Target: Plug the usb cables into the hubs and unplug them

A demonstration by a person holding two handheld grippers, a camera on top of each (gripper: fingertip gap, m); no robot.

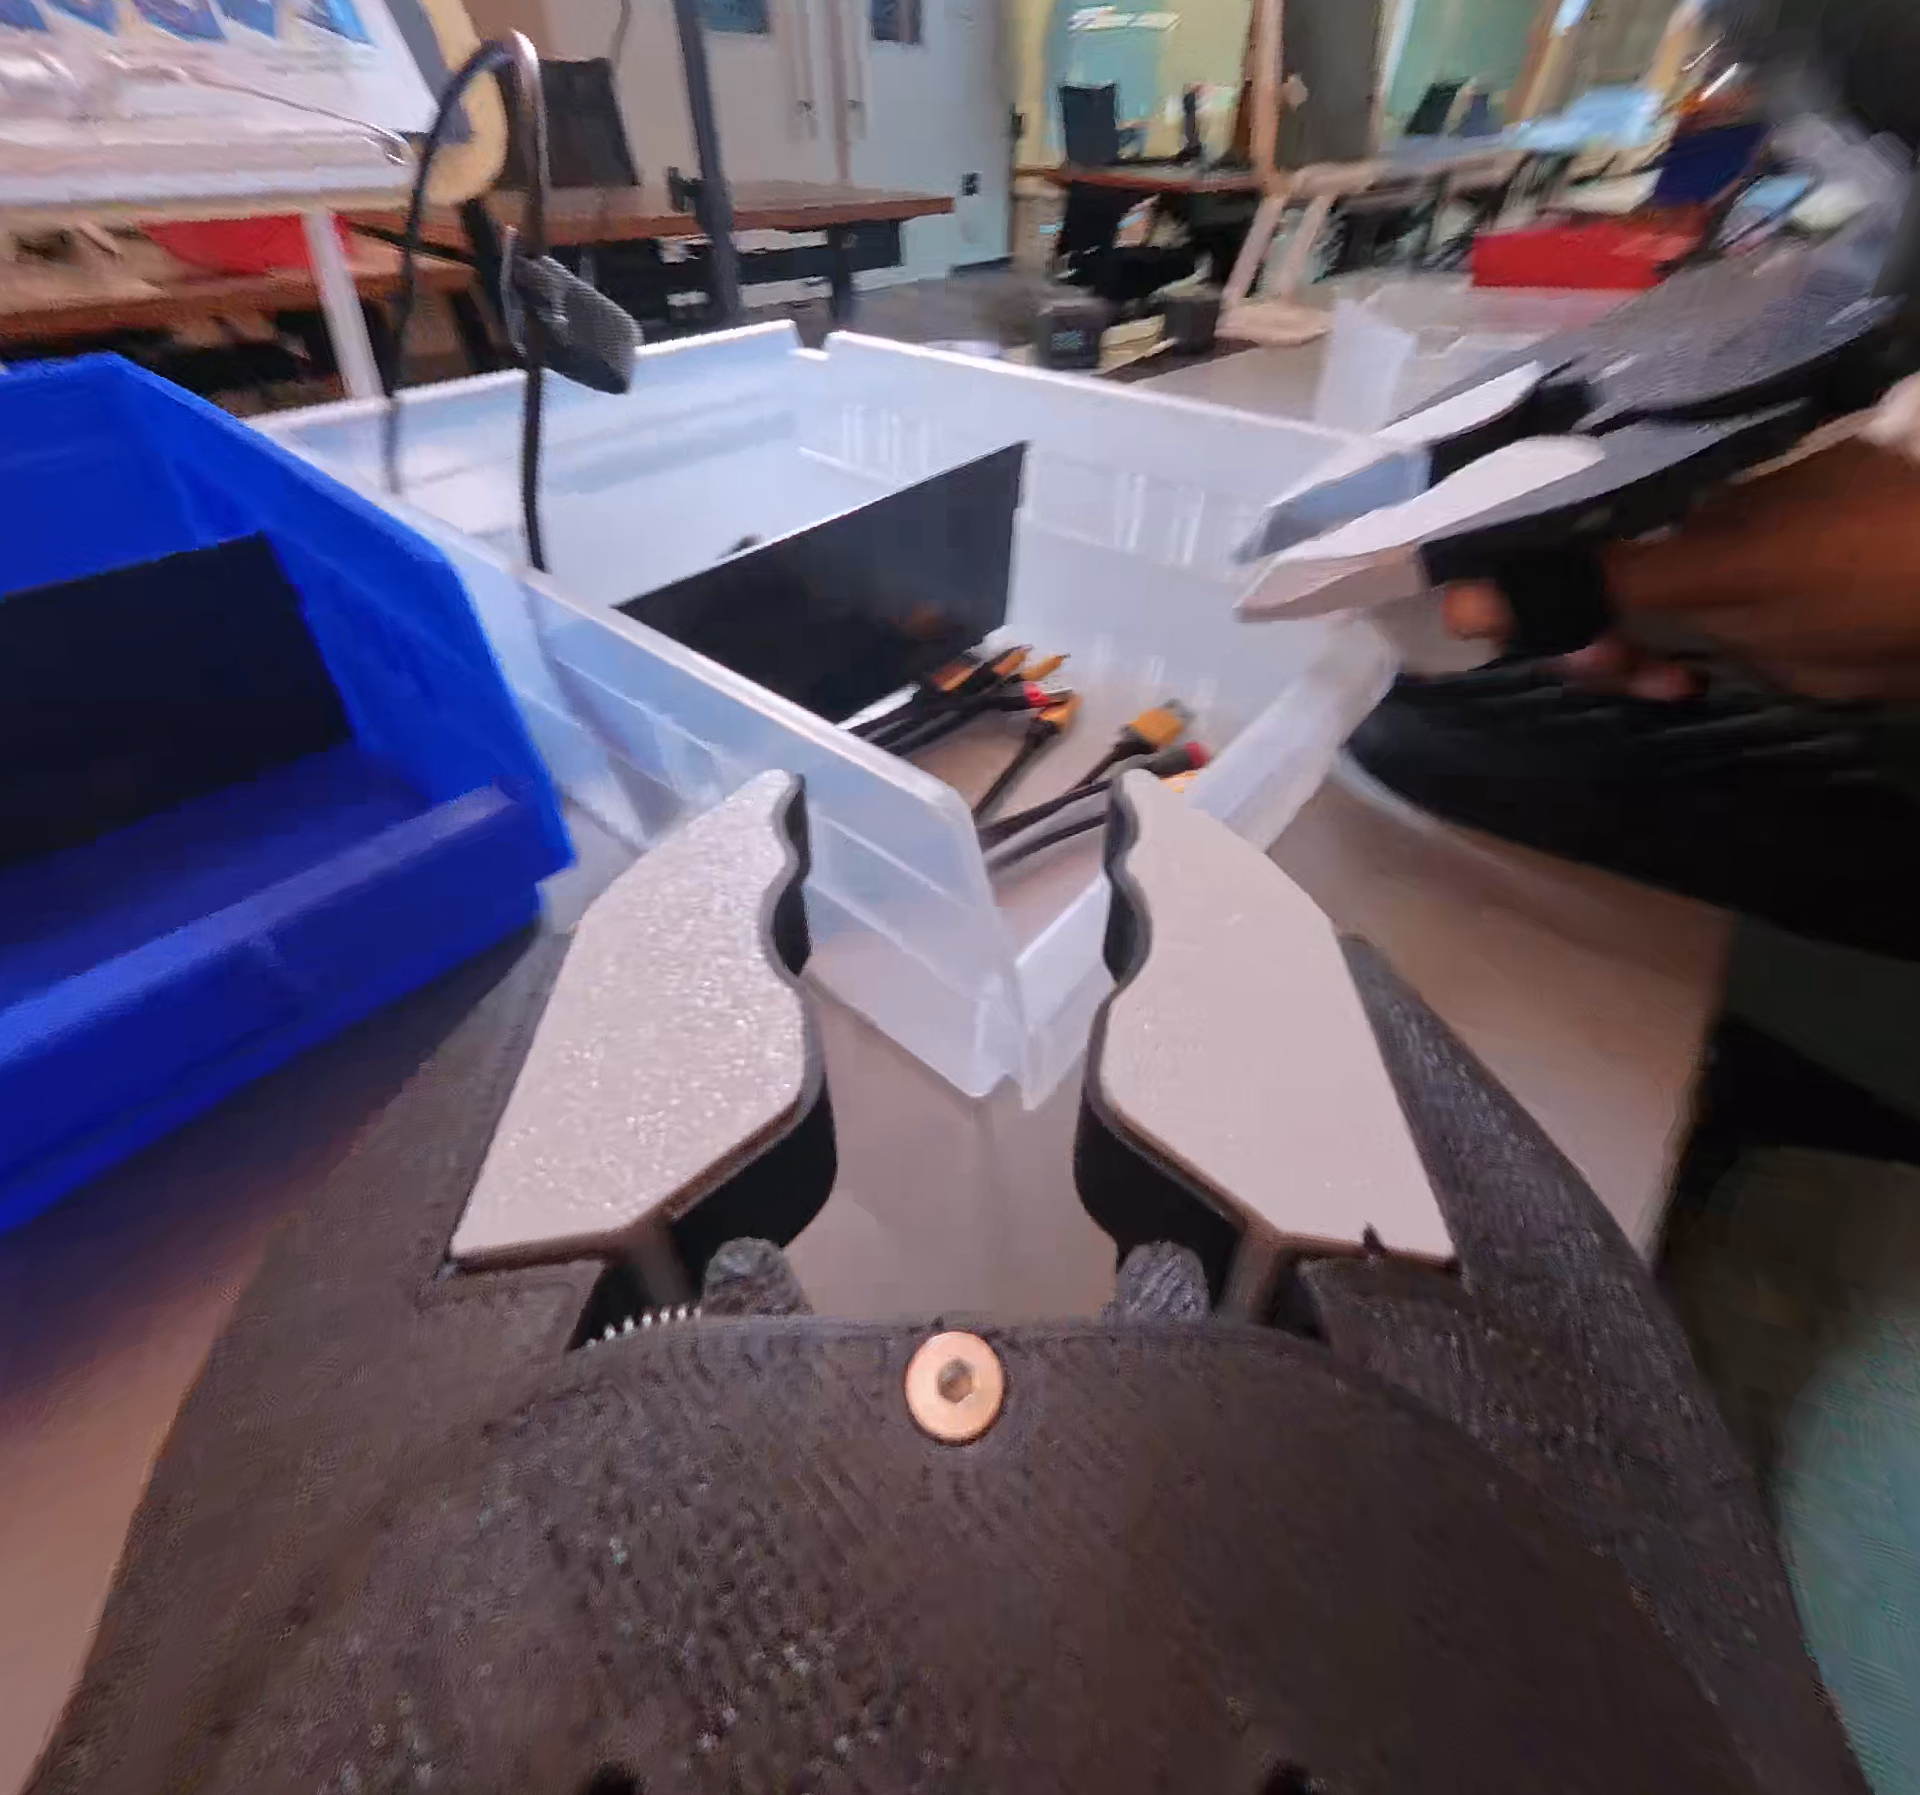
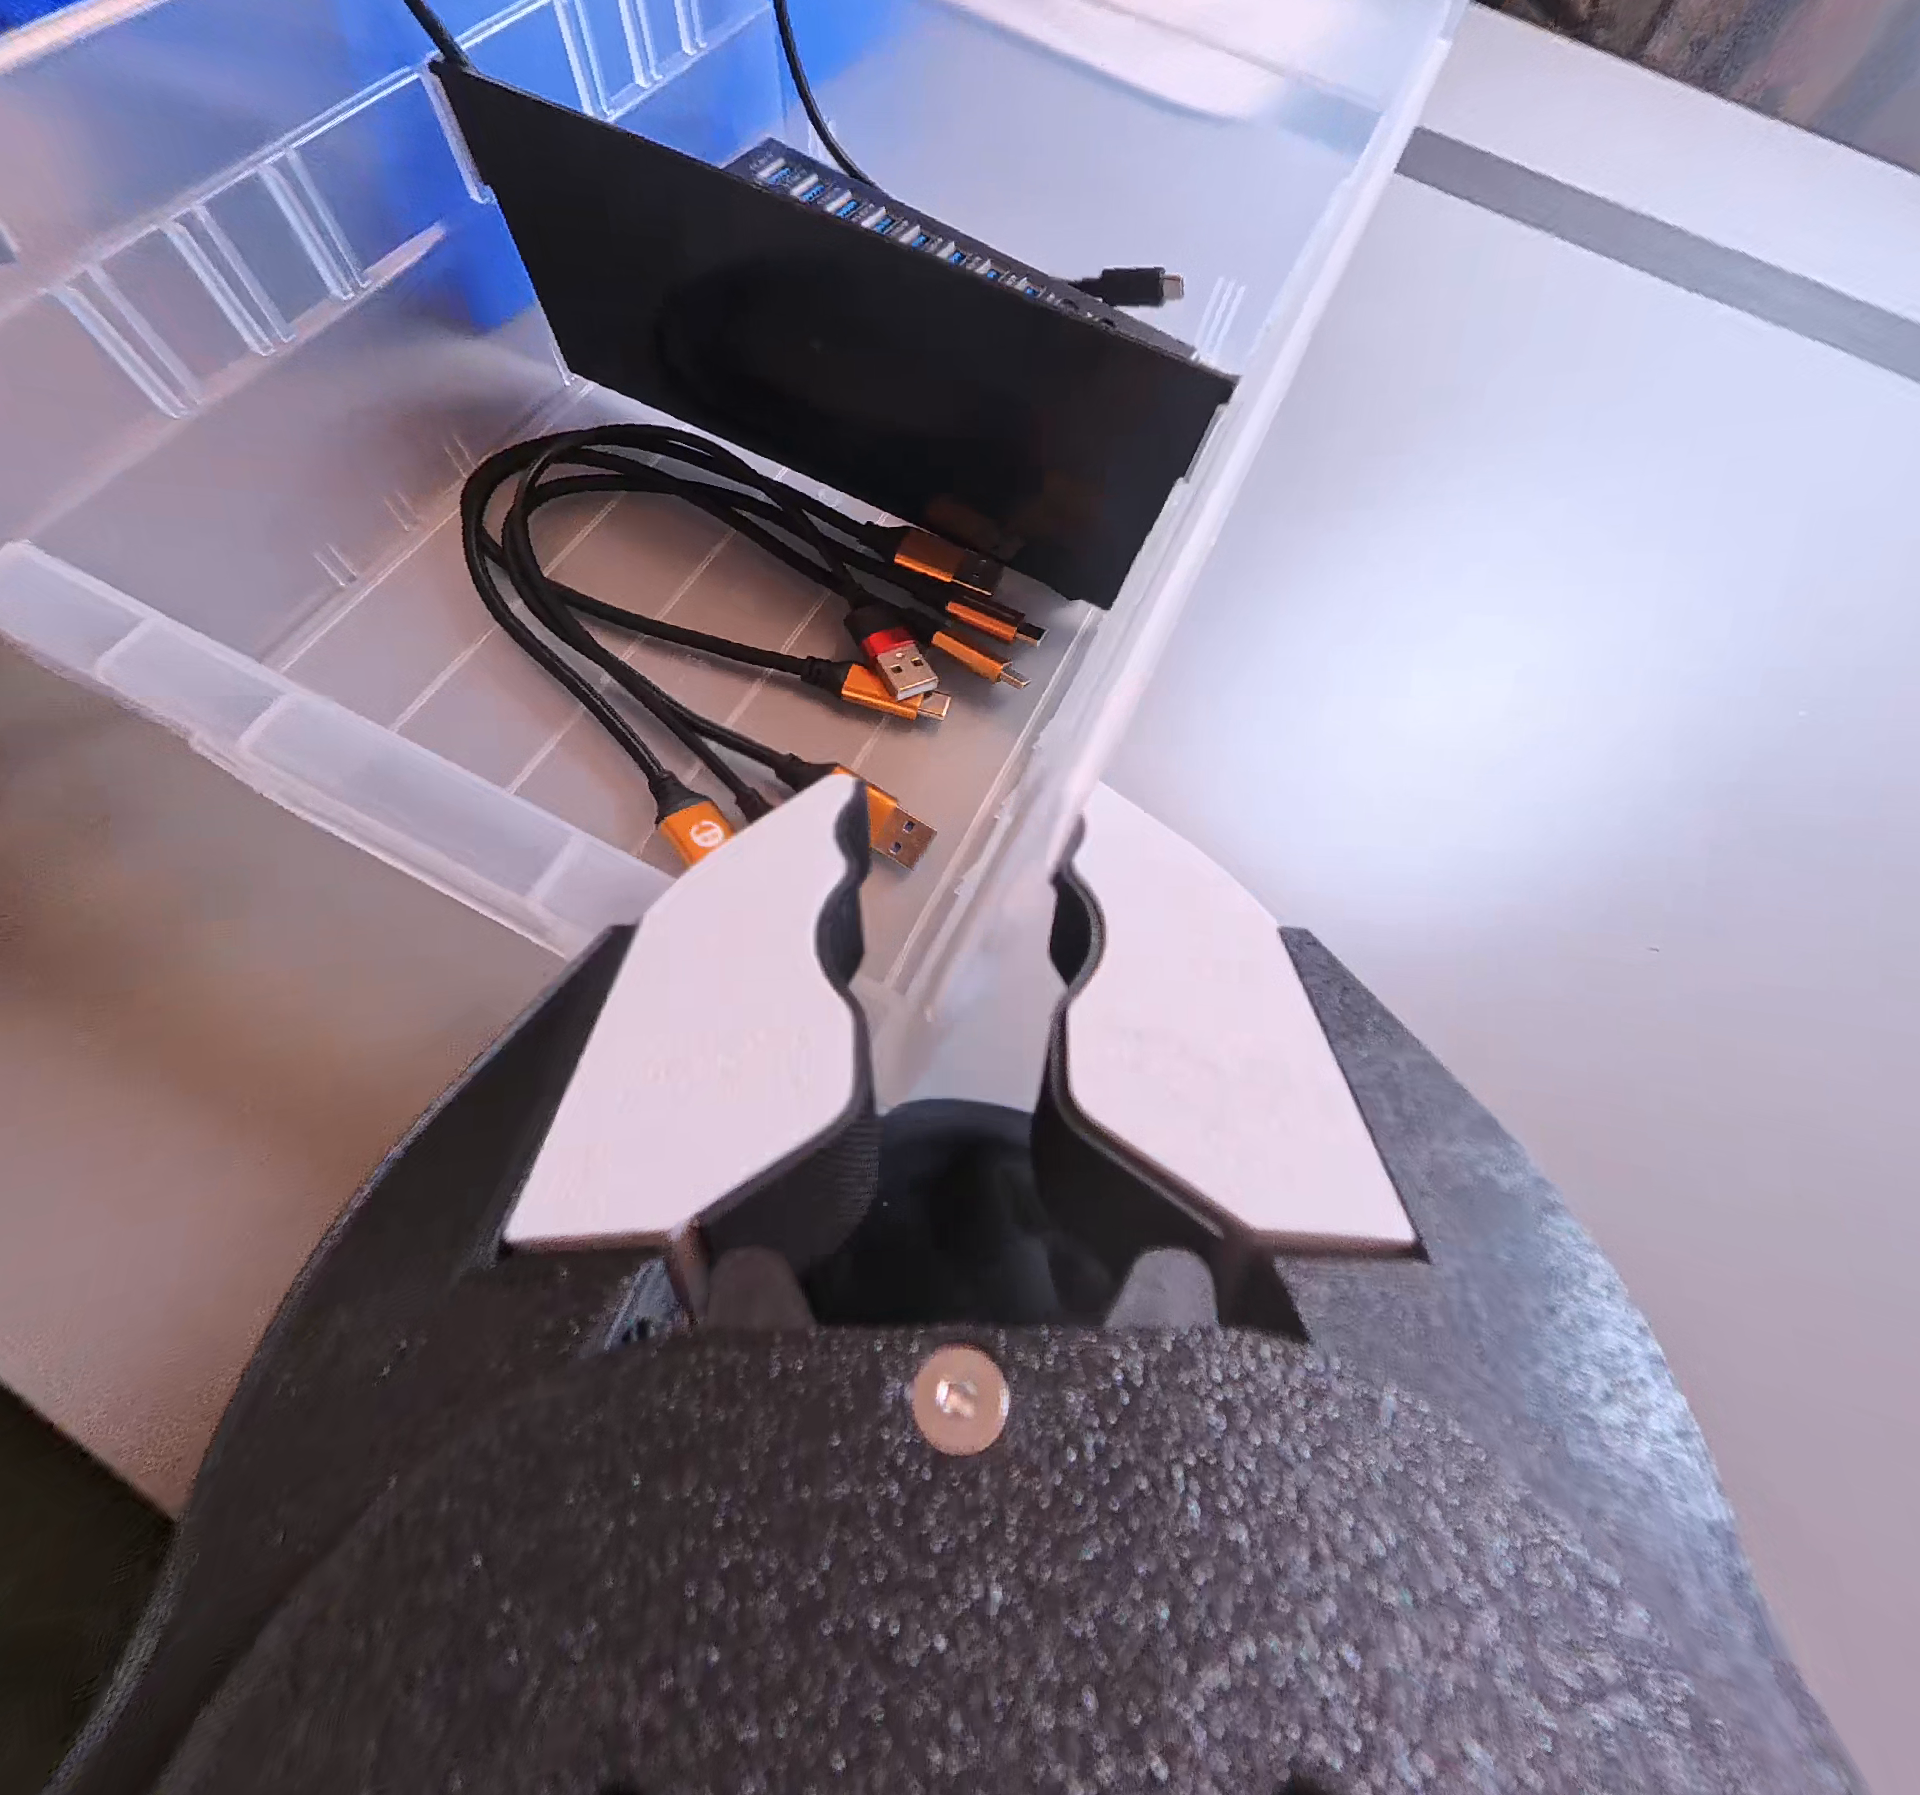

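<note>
Cables (image 2: 727,602) lie in the bin (image 2: 1226,457), near side of the divider (image 2: 831,343); hub (image 2: 925,239) beyond it; second bin (image 1: 208,758) left.

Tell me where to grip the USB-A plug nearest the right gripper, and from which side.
Grip the orange shell behind the metal tip, not the braided cable. Come from above through the clear bin's open top: it lies flat on the floor near the wall, tip pointing at that wall. The right gripper is open, close by.

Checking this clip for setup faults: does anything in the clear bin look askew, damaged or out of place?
Nothing looks damaged. The black divider leans rather than standing upright in the clear bin, and the usb cables lie loose, all unplugged, in front of it. The hub sits behind.
</note>
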